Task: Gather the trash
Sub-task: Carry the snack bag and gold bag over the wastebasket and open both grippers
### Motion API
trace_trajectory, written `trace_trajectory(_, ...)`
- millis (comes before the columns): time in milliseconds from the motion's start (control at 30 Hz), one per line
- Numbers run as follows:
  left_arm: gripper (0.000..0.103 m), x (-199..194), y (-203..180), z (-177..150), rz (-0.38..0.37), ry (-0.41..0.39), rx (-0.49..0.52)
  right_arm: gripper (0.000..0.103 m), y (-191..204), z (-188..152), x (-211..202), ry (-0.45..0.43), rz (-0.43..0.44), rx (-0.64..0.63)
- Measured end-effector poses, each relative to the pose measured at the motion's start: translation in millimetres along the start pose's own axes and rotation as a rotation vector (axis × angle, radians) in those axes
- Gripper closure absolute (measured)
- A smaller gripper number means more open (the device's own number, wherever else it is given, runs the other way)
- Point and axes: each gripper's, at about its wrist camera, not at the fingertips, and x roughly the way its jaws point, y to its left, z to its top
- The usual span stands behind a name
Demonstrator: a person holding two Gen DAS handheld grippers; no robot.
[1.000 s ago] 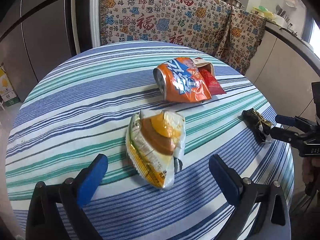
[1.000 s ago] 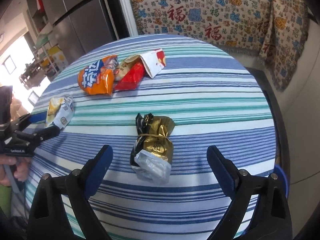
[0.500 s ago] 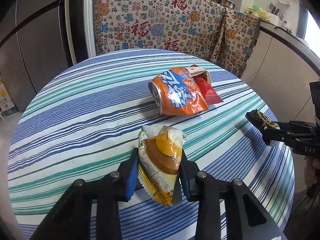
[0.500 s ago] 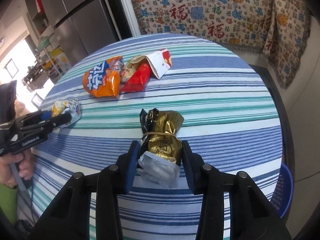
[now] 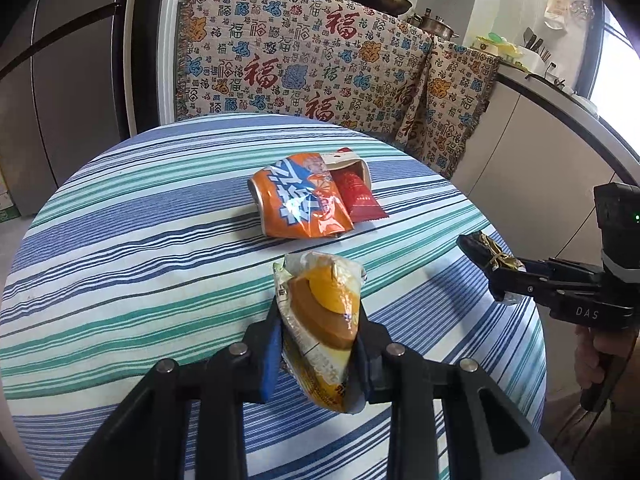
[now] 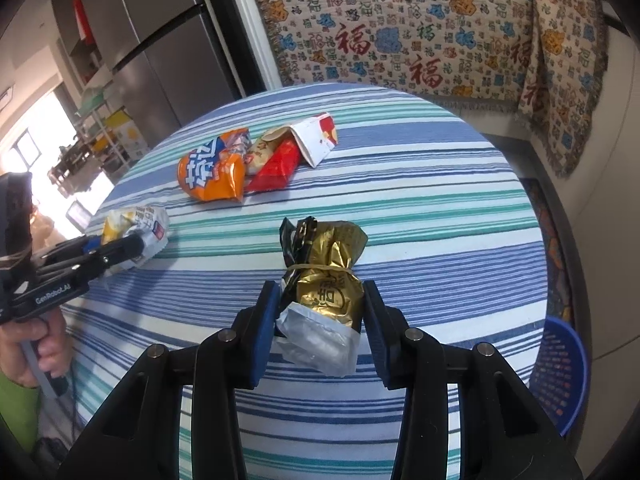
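1. Covering the round table [image 5: 120, 240], a striped cloth carries an orange snack bag [image 5: 300, 204] beside a red wrapper [image 5: 358, 200].
2. Left gripper [image 5: 318, 344] pinches a yellow-brown wrapper [image 5: 324, 316] above the cloth.
3. Right gripper [image 6: 320, 316] clamps a gold foil bag [image 6: 326, 276], lifted near the table's edge.

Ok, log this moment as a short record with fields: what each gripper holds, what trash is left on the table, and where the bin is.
left gripper: shut on yellow snack wrapper
right gripper: shut on gold foil bag
left on table: orange chip bag, red packet, white carton
bin: blue basket, on the floor beside the table, right gripper's side
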Motion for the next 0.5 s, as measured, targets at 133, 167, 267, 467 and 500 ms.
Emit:
trace_trajectory(133,0.073,1.3,-22.3,-2.3,-0.006,0.009,0.027,0.061,-5.4,-5.5,-8.6,-0.009,-0.009,0.0)
trace_trajectory(167,0.073,2.1,-27.6,-3.2,-0.009,0.011,0.032,0.061,-7.1,-7.4,-10.9,-0.011,-0.012,0.003)
trace_trajectory(267,0.073,2.4,-46.4,-5.2,-0.021,0.017,0.052,0.061,-14.7,-14.1,-20.6,-0.022,-0.022,0.016)
trace_trajectory(467,0.073,3.2,-77.9,-8.5,-0.053,0.026,0.069,0.061,-30.8,-23.8,-35.6,-0.04,-0.036,0.048)
trace_trajectory(500,0.073,3.6,-82.7,-8.4,-0.057,0.027,0.071,0.061,-32.8,-24.6,-37.3,-0.041,-0.037,0.051)
